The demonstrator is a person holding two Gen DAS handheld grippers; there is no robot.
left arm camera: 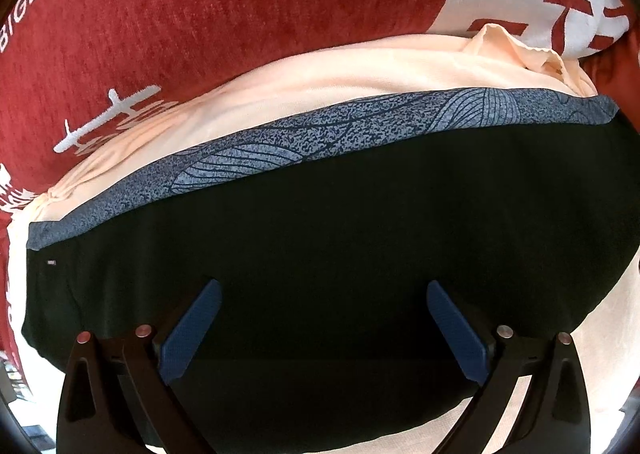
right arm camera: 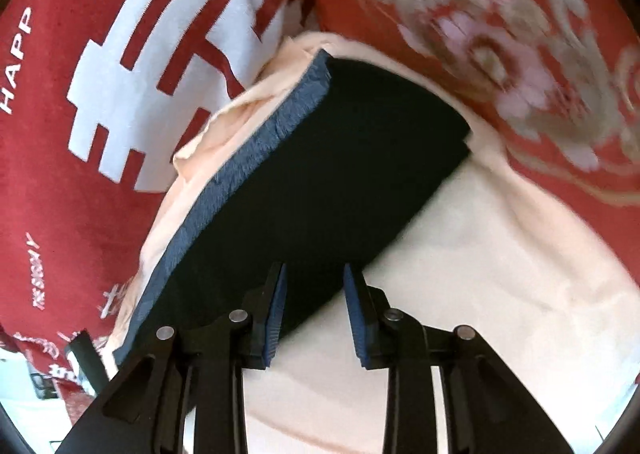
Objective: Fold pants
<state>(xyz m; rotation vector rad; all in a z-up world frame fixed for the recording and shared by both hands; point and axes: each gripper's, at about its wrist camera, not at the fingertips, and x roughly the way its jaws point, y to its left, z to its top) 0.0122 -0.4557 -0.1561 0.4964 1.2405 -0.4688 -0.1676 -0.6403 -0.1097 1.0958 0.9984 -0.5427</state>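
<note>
Pants (left arm camera: 320, 234) folded; floral red cushion (right arm camera: 500, 33) only right view.

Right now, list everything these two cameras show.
pants: one, black with a blue patterned band, folded flat on the cloth.
cloth: one, cream, spread under the pants.
blanket: one, red with white lettering, behind the cloth.
quilt: one, orange-red with a floral pattern, to the right of the pants in the right view.
left gripper: one, black with blue pads, open over the pants.
right gripper: one, black with blue pads, open at the pants' edge.
</note>
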